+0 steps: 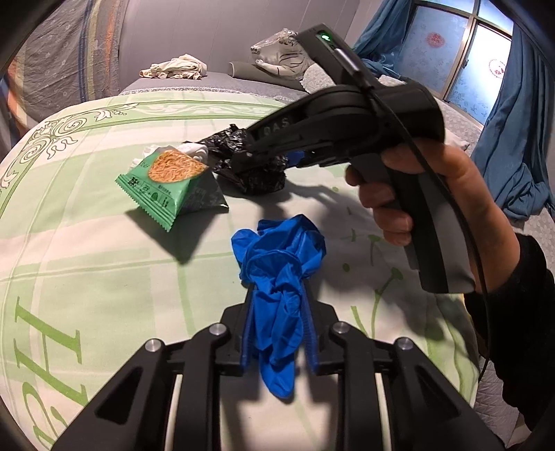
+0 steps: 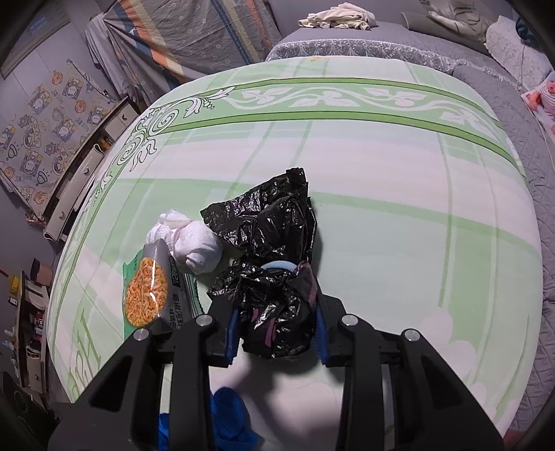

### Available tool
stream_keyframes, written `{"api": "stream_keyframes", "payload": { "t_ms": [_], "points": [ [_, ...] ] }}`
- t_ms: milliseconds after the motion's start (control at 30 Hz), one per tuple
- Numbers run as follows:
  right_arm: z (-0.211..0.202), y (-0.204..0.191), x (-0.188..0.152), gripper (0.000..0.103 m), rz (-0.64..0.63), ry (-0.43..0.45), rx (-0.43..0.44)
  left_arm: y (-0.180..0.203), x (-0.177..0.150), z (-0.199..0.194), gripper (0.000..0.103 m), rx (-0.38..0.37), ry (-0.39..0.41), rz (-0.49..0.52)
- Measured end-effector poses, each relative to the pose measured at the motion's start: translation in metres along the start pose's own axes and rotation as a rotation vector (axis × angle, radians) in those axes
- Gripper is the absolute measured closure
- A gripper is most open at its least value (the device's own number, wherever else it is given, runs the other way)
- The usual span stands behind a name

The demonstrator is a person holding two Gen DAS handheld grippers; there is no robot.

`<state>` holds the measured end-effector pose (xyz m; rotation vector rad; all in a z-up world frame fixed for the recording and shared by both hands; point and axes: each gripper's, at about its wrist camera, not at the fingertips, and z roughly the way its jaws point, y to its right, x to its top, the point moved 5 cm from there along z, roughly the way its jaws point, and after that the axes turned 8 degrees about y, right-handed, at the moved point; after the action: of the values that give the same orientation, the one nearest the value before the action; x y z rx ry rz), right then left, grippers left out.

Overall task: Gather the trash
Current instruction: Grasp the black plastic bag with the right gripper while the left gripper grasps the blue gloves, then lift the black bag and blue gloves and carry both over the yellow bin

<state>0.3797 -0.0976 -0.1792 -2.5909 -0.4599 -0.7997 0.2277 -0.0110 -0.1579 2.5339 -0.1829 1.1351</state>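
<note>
Trash sits in a loose cluster on the green-and-white bedspread [image 2: 399,194]: black plastic bag [image 2: 274,260], white wadded tissue [image 2: 194,243], green snack packet [image 1: 166,184], blue glove [image 1: 277,277]. Left gripper [image 1: 277,333] has its blue-padded fingers [image 1: 244,340] pinched tight on the blue glove, which bunches up above the jaws and hangs out below them; glove looks raised off the cloth, shadow under it. Right gripper [image 2: 277,333] is clamped on the lower crumpled end of the black plastic bag, jaws held part-way apart by the bulk, bag's upper end lying out on the spread ahead. In the left wrist view the right gripper's body and the hand [image 1: 416,194] holding it cross the upper right, tips at the bag. Tissue touches the bag's left side and sits at the top of the snack packet; packet is tilted, one corner propped up, just left of the right gripper. Open cloth lies to the right of and beyond the bag, up to the leaf-pattern border. Bedspread's left edge drops to a drawer unit [image 2: 83,180]; its far and right edges meet a grey quilted cover [image 2: 520,138] with crumpled cloth [image 2: 340,17] well apart at the back.
</note>
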Motion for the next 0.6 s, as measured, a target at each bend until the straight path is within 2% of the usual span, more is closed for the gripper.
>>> {"api": "stream_keyframes", "payload": {
  "t_ms": [300,600],
  "points": [
    [-0.025,-0.001,-0.004,0.072,-0.003,0.031,-0.008,-0.006,0.008,-0.011,0.083,0.015,0.029,0.011],
    [-0.064,0.006,-0.012,0.072,0.016,0.082,0.001,0.004,0.013,-0.033,0.083,0.035,0.078,0.03]
  ]
}}
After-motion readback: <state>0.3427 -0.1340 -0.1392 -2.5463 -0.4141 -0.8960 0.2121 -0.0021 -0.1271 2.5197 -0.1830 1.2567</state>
